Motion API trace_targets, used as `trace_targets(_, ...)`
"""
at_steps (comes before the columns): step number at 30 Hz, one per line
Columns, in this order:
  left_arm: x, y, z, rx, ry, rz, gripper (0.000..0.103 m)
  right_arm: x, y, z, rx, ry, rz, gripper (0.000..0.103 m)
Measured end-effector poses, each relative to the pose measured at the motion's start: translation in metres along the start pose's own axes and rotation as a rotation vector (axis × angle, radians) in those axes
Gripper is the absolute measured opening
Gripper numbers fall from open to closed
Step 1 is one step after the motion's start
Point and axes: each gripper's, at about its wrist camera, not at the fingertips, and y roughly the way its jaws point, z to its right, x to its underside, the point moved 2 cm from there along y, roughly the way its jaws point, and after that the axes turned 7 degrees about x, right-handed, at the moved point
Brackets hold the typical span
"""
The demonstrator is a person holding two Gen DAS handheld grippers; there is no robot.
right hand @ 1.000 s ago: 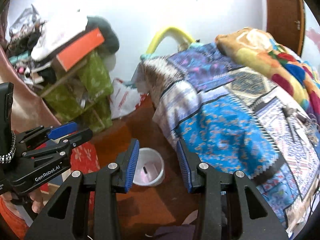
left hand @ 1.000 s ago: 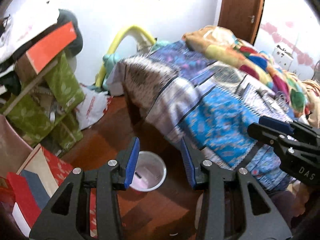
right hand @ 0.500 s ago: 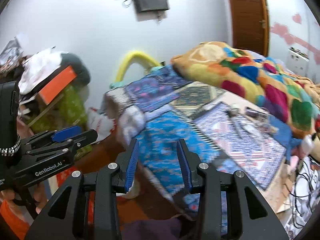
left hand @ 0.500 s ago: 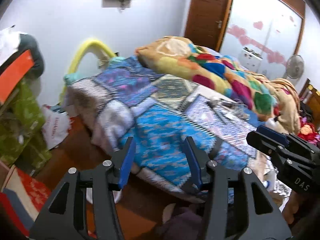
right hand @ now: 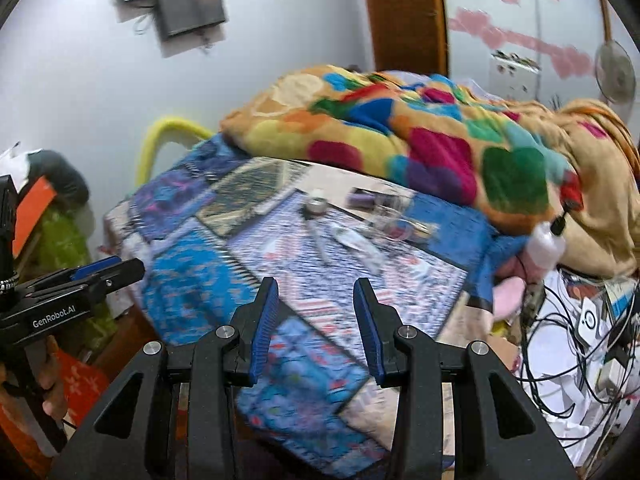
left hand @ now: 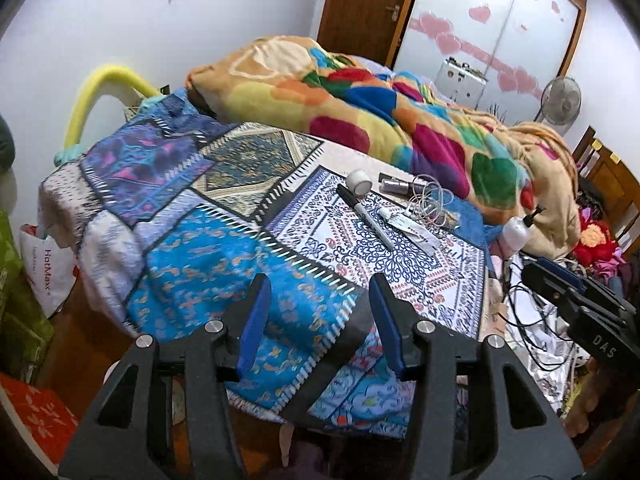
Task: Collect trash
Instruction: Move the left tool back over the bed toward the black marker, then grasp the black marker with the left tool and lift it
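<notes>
We are now facing the bed (left hand: 224, 248) (bin gone from view) — left gripper (left hand: 316, 320) widening, right gripper (right hand: 316, 316) parted, both empty.

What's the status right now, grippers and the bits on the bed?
Left gripper and right gripper both open, nothing between them. Black-and-white marker pen, white tape roll, tangled thin wire lie untouched on patchwork bedspread. Nothing in the way.

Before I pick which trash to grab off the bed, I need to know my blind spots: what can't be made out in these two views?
- Right wrist view: motion blur smears the small items on the patchwork bedspread.
- Left wrist view: the marker shows, but the print on the wrapper is too small to read.
- Left wrist view: the left hand-held gripper hides the floor below the bed edge.
</notes>
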Motion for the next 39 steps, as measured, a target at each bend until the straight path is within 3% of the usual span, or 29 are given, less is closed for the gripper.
trace_targets(8, -0.008, 0.079, 0.01, 0.014, -0.001, -0.094, 0.05, 0.004, 0.044, 0.033, 0.032, 0.008, -0.059, 0.036)
trace_targets(20, -0.026, 0.172, 0.04, 0.042, 0.035, -0.158, 0.05, -0.001, 0.102, 0.05, -0.014, 0.039, -0.107, 0.036)
trace_targets(29, -0.03, 0.2, 0.044, 0.079, 0.059, -0.153, 0.05, -0.003, 0.13, 0.045, -0.022, 0.001, -0.099, 0.035)
trace_targets(36, -0.035, 0.215, 0.046, 0.05, 0.054, -0.13, 0.049, -0.001, 0.148, 0.049, -0.079, 0.022, -0.139, 0.022)
trace_targets(39, -0.035, 0.216, 0.043, 0.037, 0.045, -0.108, 0.034, -0.003, 0.149, 0.044, -0.103, 0.008, -0.128, 0.018)
